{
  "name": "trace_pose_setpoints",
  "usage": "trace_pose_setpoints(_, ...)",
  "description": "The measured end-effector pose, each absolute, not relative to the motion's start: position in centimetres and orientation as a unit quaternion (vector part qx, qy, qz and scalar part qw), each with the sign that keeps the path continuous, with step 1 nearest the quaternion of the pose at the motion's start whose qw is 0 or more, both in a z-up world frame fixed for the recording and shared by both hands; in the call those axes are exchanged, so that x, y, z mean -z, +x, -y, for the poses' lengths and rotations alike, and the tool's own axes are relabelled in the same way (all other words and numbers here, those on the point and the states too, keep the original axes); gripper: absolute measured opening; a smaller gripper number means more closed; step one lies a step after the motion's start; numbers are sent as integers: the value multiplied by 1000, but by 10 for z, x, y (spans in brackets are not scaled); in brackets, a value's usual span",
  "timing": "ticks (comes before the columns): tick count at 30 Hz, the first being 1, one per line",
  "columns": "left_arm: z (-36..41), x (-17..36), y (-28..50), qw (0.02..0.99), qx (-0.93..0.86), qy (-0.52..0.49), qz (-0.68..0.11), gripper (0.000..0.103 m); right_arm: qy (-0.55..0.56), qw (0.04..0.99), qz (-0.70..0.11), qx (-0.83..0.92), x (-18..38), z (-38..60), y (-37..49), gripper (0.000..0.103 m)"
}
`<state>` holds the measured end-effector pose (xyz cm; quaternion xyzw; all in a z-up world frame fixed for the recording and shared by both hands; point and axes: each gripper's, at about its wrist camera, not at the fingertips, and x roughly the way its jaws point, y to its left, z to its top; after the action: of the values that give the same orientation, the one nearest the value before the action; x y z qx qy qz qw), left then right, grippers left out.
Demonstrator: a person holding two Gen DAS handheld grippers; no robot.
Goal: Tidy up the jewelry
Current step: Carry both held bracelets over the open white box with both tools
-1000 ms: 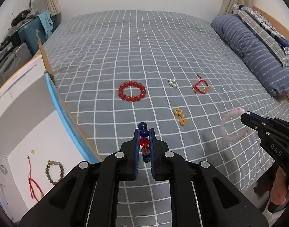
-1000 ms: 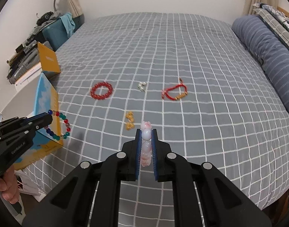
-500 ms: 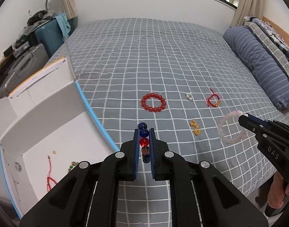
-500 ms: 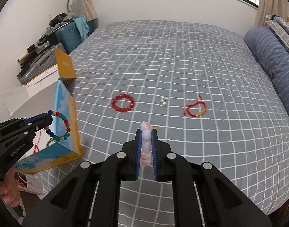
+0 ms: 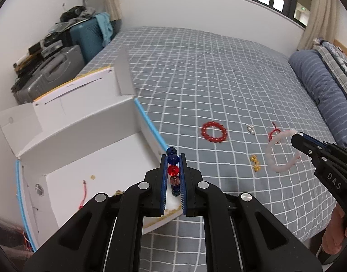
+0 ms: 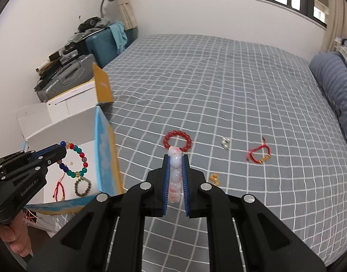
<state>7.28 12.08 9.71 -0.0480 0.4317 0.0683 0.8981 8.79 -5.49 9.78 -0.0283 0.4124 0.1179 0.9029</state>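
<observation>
The step in hand looks like the carry: both bracelets are lifted and on their way to the white box (image 5: 87,136) at the left edge of the bed (image 5: 218,79). The left tool (image 5: 173,170) is clenched on the multicoloured bead bracelet (image 6: 74,161), which in the right wrist view hangs above the open box. The right tool (image 6: 176,170) is clenched on the pale pink bead bracelet (image 5: 282,151), hanging over the bed near its front edge, well apart from the box.

Inside the box lie a red cord bracelet (image 6: 59,187) and a dark bead bracelet (image 6: 82,185). On the bed remain the red bead bracelet (image 5: 214,132), a small silver pair (image 5: 250,128), small gold pieces (image 5: 255,163) and a red cord bracelet with gold beads (image 6: 258,155).

The next move probably calls for lowering the left tool inside the box walls and releasing there, clear of the pieces already in it, then bringing the pink bracelet across to the box.
</observation>
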Motion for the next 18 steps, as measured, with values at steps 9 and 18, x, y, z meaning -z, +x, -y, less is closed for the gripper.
trace_pose_setpoints(9, -164, -103, 55, 896, -107, -67, -425, 9, -47, 901, -403, -153, -108, 9, 87, 10)
trace_pose_setpoints(18, -201, -103, 35, 892, -142, -90, -420, 9, -56, 896, -396, -192, -112, -38, 85, 10)
